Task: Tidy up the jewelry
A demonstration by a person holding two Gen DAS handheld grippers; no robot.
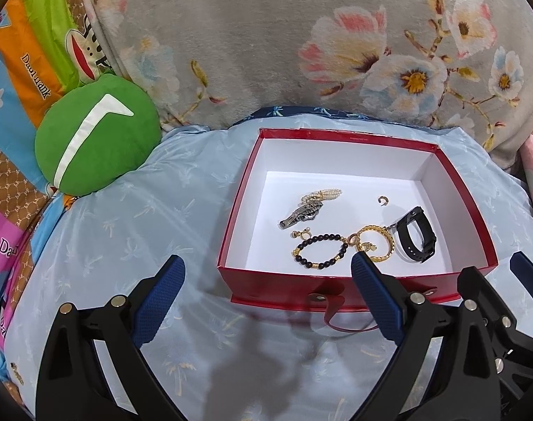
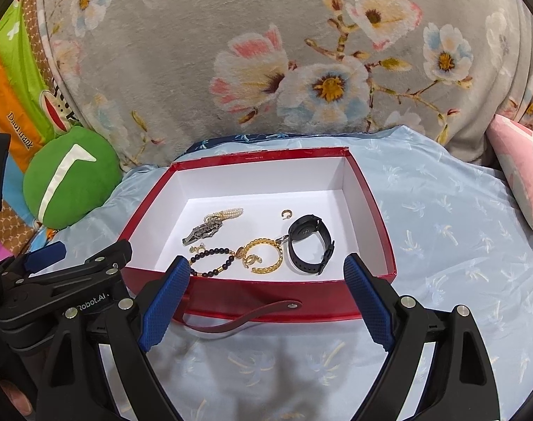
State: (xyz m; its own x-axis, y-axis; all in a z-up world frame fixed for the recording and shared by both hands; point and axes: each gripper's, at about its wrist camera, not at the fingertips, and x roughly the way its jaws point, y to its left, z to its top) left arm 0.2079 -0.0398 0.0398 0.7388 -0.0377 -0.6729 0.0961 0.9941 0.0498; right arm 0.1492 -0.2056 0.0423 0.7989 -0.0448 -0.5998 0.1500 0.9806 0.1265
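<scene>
A red box (image 1: 266, 275) (image 2: 266, 296) with a white inside stands open on a light blue cloth. In it lie a black watch (image 1: 416, 235) (image 2: 310, 244), a gold chain bracelet (image 1: 380, 244) (image 2: 266, 256), a black bead bracelet (image 1: 319, 251) (image 2: 213, 261), a silver clip with pearls (image 1: 308, 207) (image 2: 210, 226) and a small gold ring (image 1: 382, 200) (image 2: 286, 213). My left gripper (image 1: 268, 268) is open and empty in front of the box's near wall. My right gripper (image 2: 266, 268) is open and empty, just before the same wall.
A green round cushion (image 1: 94, 140) (image 2: 70, 179) lies left of the box. A grey flowered blanket (image 1: 266, 35) rises behind it. A pink pillow (image 2: 522, 172) lies at the right. A red strap (image 2: 238, 317) hangs from the box's front.
</scene>
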